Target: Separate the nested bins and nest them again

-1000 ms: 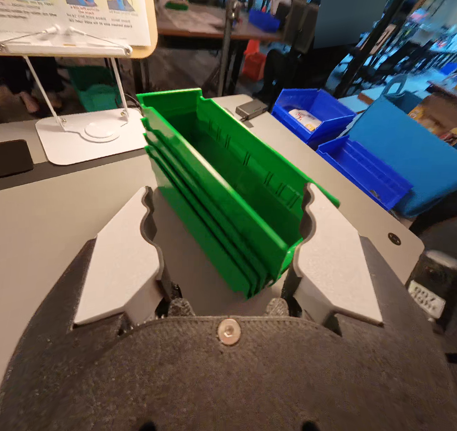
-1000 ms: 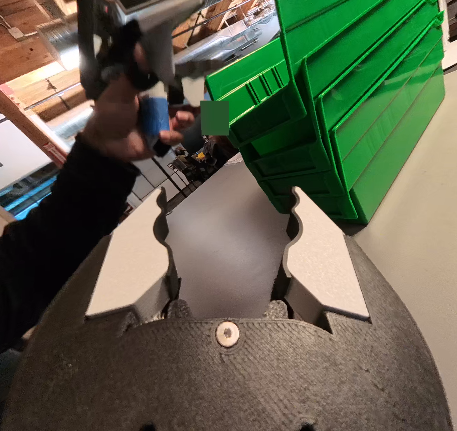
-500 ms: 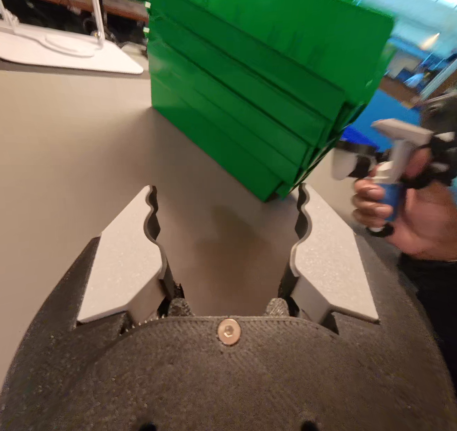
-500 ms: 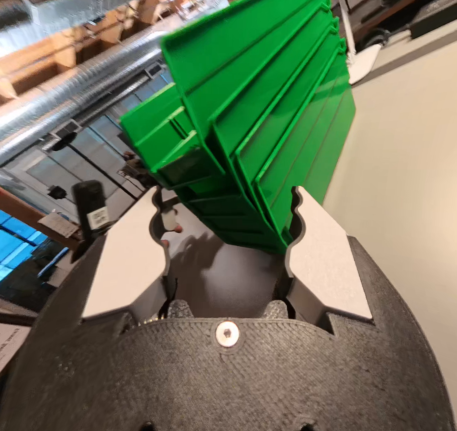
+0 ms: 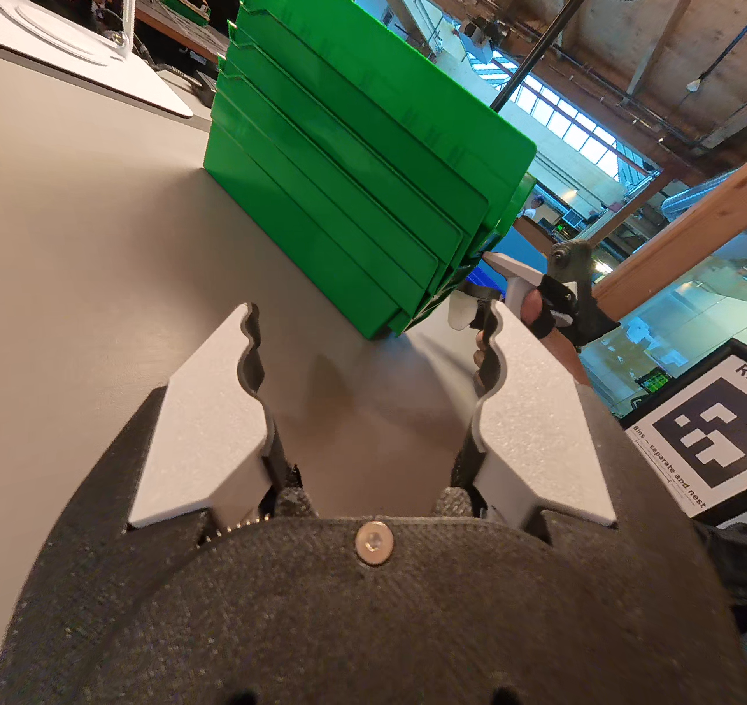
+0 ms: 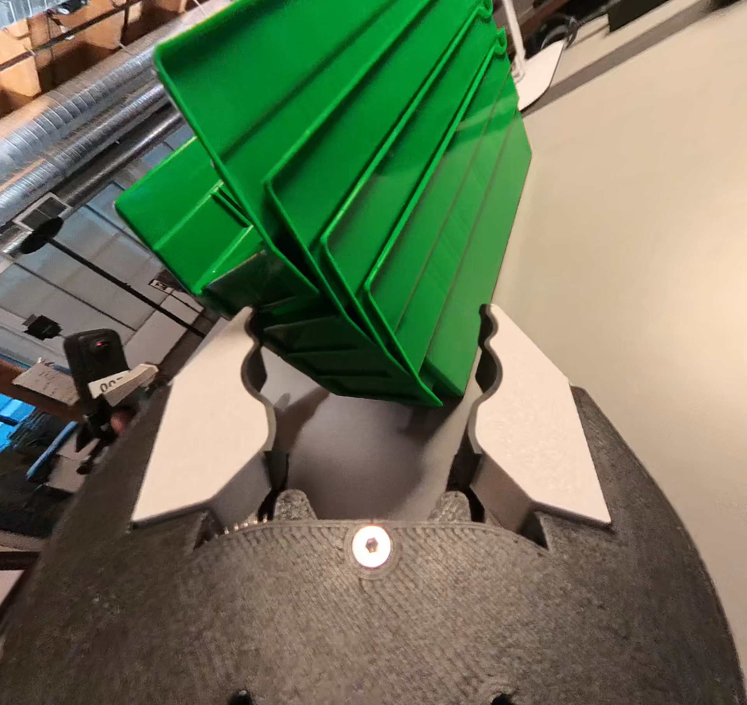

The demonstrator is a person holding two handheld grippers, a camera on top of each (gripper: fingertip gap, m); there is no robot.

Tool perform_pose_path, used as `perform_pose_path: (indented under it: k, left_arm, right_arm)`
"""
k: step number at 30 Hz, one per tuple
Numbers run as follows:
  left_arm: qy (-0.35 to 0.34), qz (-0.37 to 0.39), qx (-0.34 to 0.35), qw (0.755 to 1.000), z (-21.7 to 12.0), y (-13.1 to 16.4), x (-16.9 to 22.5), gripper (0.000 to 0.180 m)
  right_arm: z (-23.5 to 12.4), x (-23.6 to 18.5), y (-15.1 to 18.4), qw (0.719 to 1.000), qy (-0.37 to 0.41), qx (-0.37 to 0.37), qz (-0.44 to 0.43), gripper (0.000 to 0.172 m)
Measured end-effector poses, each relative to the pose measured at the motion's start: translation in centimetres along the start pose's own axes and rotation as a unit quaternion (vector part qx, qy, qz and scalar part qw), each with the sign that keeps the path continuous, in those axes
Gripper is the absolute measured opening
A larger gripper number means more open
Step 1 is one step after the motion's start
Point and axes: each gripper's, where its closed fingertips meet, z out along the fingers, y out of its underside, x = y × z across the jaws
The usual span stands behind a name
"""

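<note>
green bins (image 6: 404, 184): nested stack, four or so shells, standing on grey tabletop (image 5: 101, 261) w/ the near end corner down on the surface, away from the edges. white stand base (image 5: 93, 62) sits toward the far left corner.

left gripper (image 5: 370, 346): jaws spread wide, nothing between pads, short of the stack's near corner, not touching. right gripper (image 6: 368, 346): also spread, stack's lower end sits between the fingers but no pad visibly pressing on it, so not a grasp yet. in left view the right tool's tip (image 5: 497, 259) is just at the stack's end face; contact there can't be told.

step in hand (judgement): get purchase to peel off the outermost bin. to do it well:
- right: clamp one rim/lip only, not several shells at once.
- left: brace the remaining stack on its long side wall before any pull.
- pull along the nesting axis, slow; a skewed pull will prob jam the shells.
- risk: stack looks tall + narrow, could tip if shoved at the end.
</note>
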Motion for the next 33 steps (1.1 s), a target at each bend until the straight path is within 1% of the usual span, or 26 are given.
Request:
perform_pose_path:
  k: [2, 4, 5, 11, 15, 17, 19, 22, 26, 28, 30, 31, 33]
  left_arm:
    - [0.001, -0.001, 0.004, 1.000, -0.1, -0.1, 0.0, 0.109]
    - [0.001, -0.004, 0.008, 1.000, -0.3, -0.2, 0.0, 0.109]
    - [0.000, -0.004, 0.011, 1.000, -0.4, -0.3, 0.0, 0.109]
    - [-0.003, -0.003, 0.020, 1.000, -0.6, -0.5, -0.1, 0.109]
    - [-0.007, -0.004, 0.022, 1.000, -0.7, -0.5, -0.2, 0.109]
    - [-0.010, -0.003, 0.025, 1.000, -0.7, -0.6, -0.3, 0.109]
    - [-0.013, -0.001, 0.027, 1.000, -0.8, -0.7, -0.3, 0.109]
    - [-0.014, -0.001, 0.032, 0.999, -1.0, -0.8, -0.3, 0.109]
    - [-0.015, 0.002, 0.029, 0.999, -0.9, -0.7, -0.3, 0.109]
    - [-0.014, 0.003, 0.025, 1.000, -0.8, -0.6, -0.2, 0.109]
    - [-0.013, 0.003, 0.020, 1.000, -0.7, -0.5, -0.2, 0.109]
    - [-0.012, 0.003, 0.016, 1.000, -0.6, -0.4, -0.2, 0.109]
    - [-0.011, 0.002, 0.008, 1.000, -0.5, -0.2, -0.2, 0.109]
  right_arm:
    - [0.1, 0.4, 0.6, 1.000, -0.004, -0.007, 0.018, 0.108]
    - [-0.1, 0.6, 1.2, 1.000, -0.003, -0.012, 0.020, 0.105]
    - [-0.4, 0.1, 1.1, 1.000, -0.013, -0.007, 0.011, 0.103]
    - [-1.8, -1.0, 1.8, 0.999, -0.014, -0.014, -0.036, 0.106]
    - [-3.3, -0.8, 2.4, 0.998, 0.011, -0.025, -0.061, 0.108]
    - [-4.0, -0.4, 2.7, 0.996, 0.032, -0.041, -0.079, 0.112]
    - [-4.6, -0.4, 2.2, 0.994, 0.041, -0.050, -0.084, 0.115]
    - [-5.4, -1.4, -0.5, 0.991, 0.054, -0.062, -0.105, 0.125]
    - [-5.0, -5.0, -7.1, 0.979, 0.072, -0.078, -0.176, 0.140]
    - [-3.7, -6.9, -10.3, 0.970, 0.080, -0.097, -0.208, 0.149]
    - [-1.3, -8.0, -12.5, 0.961, 0.095, -0.132, -0.224, 0.157]
    - [0.1, -8.3, -12.8, 0.957, 0.096, -0.161, -0.221, 0.158]
    - [3.0, -8.5, -12.5, 0.948, 0.100, -0.230, -0.195, 0.158]
